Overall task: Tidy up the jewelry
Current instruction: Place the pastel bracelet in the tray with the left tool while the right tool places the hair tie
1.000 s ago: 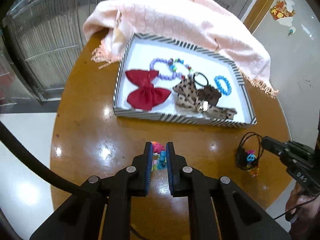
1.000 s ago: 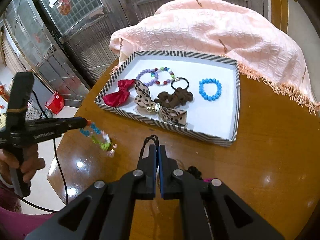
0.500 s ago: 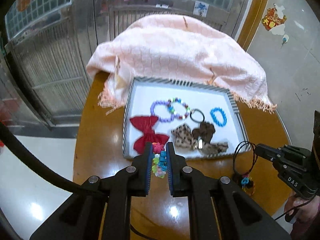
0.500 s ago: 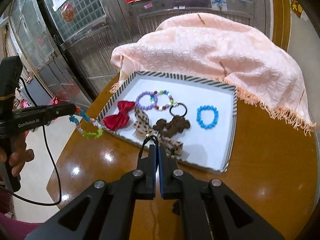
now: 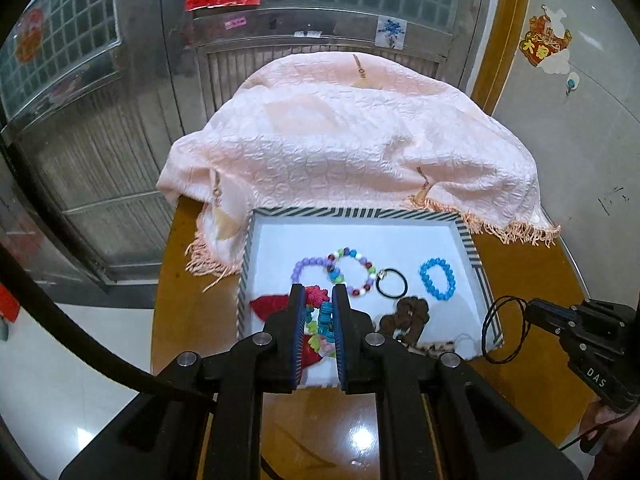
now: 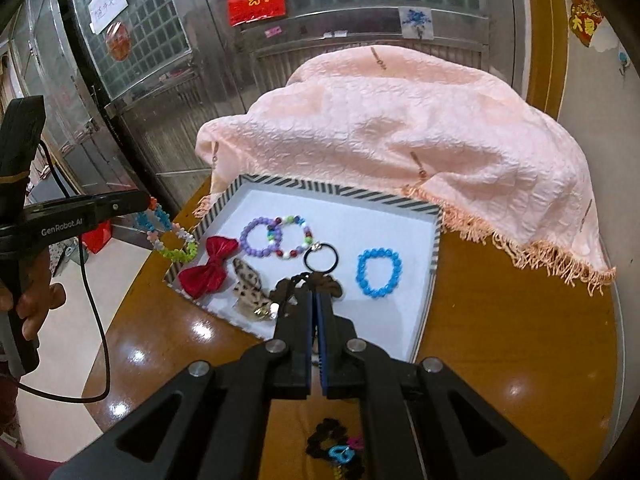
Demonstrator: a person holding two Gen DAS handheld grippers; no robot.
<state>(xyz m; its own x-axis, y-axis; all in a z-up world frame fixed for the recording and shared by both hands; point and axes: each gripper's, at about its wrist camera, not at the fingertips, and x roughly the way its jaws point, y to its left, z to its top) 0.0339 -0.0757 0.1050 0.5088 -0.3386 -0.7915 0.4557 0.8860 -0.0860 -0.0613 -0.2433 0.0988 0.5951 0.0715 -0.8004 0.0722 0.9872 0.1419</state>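
Two grippers are up over the round wooden worktop [image 6: 520, 340], each with a piece of jewelry. The left gripper [image 5: 318, 320] has its jaws closed on a colourful flower-bead bracelet [image 6: 170, 236], which dangles from the tips just beside the near-left corner of the striped tray [image 6: 340, 190], clear of the wood. The right gripper [image 6: 314, 308] has its jaws pressed nearly together on a thin black cord [image 5: 500, 328]; the cord loops out past the tips, and from the right wrist view a bunch of dark beads with a blue and a pink charm [image 6: 338, 450] hangs below the gripper body. I cannot tell whether that bunch touches the worktop.

The tray is a shallow rectangle with black-and-white striped walls and a white floor. Inside it, toward the left, lies a red bow [image 6: 210, 266]. Next to the bow sits a leopard-print bow [image 6: 250, 288] with a small metal piece near its middle, and just right of that a brown scrunchie [image 5: 406, 314], partly hidden behind the right gripper in its own view. Farther back, a purple bead bracelet [image 6: 260, 236] overlaps a mixed-colour bead bracelet [image 6: 294, 236]. A black hair tie [image 6: 320, 258] lies touching the mixed bracelet's edge. A blue bead bracelet [image 6: 378, 266] lies apart from the others on the right of the tray floor.

Behind the tray, a pink fringed cloth [image 6: 400, 120] is heaped on the worktop, its fringe draping over the tray's far right corner.
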